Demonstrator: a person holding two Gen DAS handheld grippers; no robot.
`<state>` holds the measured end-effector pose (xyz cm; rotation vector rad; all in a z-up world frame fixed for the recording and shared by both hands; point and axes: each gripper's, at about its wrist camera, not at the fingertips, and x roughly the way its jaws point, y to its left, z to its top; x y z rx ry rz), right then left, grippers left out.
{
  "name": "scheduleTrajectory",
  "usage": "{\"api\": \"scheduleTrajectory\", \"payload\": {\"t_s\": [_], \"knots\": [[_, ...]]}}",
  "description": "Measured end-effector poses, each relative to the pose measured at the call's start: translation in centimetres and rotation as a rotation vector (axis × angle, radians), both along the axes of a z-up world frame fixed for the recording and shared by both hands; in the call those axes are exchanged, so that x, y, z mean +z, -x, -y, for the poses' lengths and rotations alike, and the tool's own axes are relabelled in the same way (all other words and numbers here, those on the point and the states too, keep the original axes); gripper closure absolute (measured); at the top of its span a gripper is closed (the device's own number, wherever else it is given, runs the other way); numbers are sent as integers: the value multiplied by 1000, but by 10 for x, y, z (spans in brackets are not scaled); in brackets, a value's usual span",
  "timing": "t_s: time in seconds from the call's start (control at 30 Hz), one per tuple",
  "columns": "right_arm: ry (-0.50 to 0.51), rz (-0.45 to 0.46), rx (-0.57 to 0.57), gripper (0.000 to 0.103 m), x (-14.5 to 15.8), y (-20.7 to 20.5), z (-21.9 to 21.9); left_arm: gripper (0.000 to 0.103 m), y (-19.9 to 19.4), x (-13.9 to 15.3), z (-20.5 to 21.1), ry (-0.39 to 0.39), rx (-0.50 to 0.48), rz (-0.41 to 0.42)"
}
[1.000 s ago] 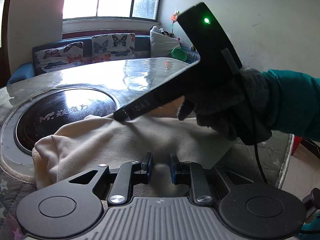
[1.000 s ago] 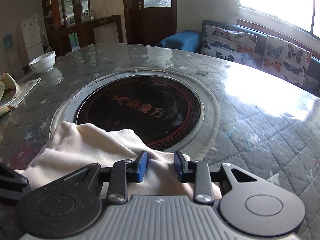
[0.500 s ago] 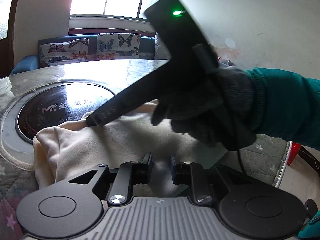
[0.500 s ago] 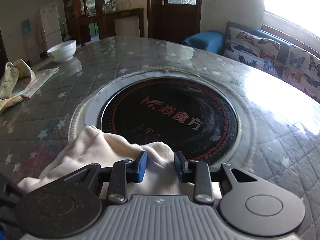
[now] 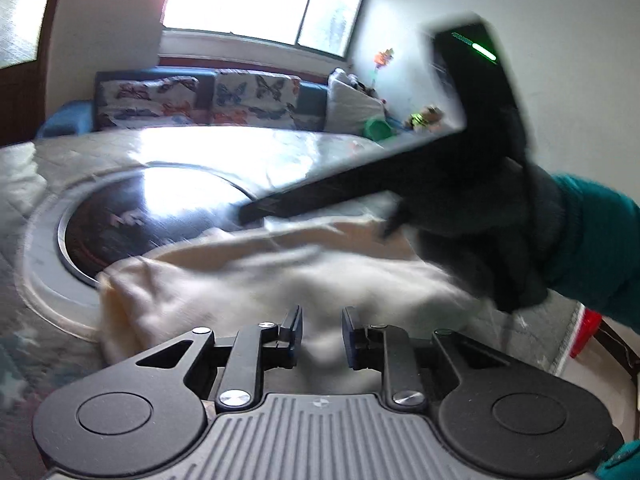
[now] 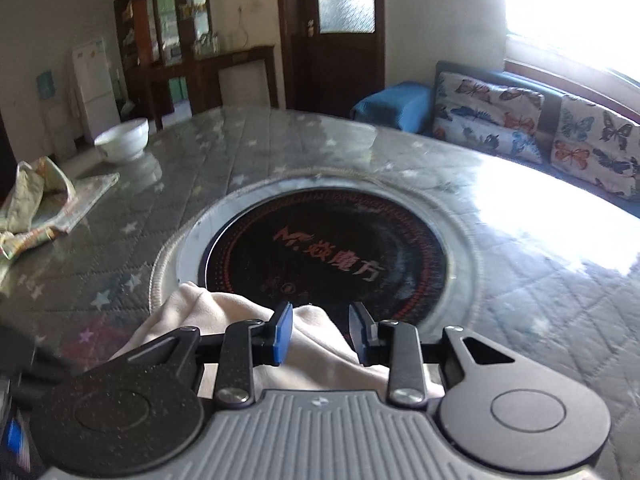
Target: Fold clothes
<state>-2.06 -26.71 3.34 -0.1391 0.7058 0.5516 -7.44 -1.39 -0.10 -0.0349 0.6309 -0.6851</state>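
Observation:
A cream garment (image 5: 240, 280) lies bunched on the quilted table, its far edge over the rim of a round black hob (image 5: 120, 224). My left gripper (image 5: 322, 328) sits at the garment's near edge, jaws narrow, with cloth filling the gap. In the same view my right gripper (image 5: 256, 210) reaches in from the right, held by a dark-gloved hand (image 5: 500, 240) in a teal sleeve, and the cloth rises toward its tip. The right wrist view has my right gripper (image 6: 320, 334) narrow on a fold of the garment (image 6: 208, 312), in front of the hob (image 6: 332, 248).
A white bowl (image 6: 122, 142) and a crumpled patterned cloth (image 6: 40, 200) sit at the table's far left. A sofa with butterfly cushions (image 6: 488, 116) runs along the far side under the window. The table's edge (image 5: 560, 344) is close on the right.
Both grippers have risen a little with the cream cloth still between their fingers. The gloved hand and right gripper have shifted right and up in the left wrist view, which is now blurred.

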Motion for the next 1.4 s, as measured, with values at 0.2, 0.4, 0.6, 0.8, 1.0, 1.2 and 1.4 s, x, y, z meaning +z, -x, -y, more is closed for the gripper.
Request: {"api": "scheduleTrajectory", "payload": {"t_s": [0.2,0.4,0.6,0.8,1.0,1.2,1.4], "knots": [[3,10,-61,72,1,20,29,79,-28,11,-23,21,134,5],[-14,-33,-105,72,-14,31,49,80,-60,-1,-39,-11,245,-47],[-40,-55,-158,72,-25,34,68,80,-66,-16,-60,-12,305,-89],[-73,-20,-181,72,-18,36,77,80,-66,-17,-61,-18,299,-83],[-101,-41,-249,78,-25,23,96,80,-69,-17,-59,-21,296,-82],[-138,-4,-272,77,-9,31,111,79,-68,-14,-59,-22,290,-79],[-148,-8,-260,77,1,45,123,76,-65,-11,-57,-35,285,-64]]}}
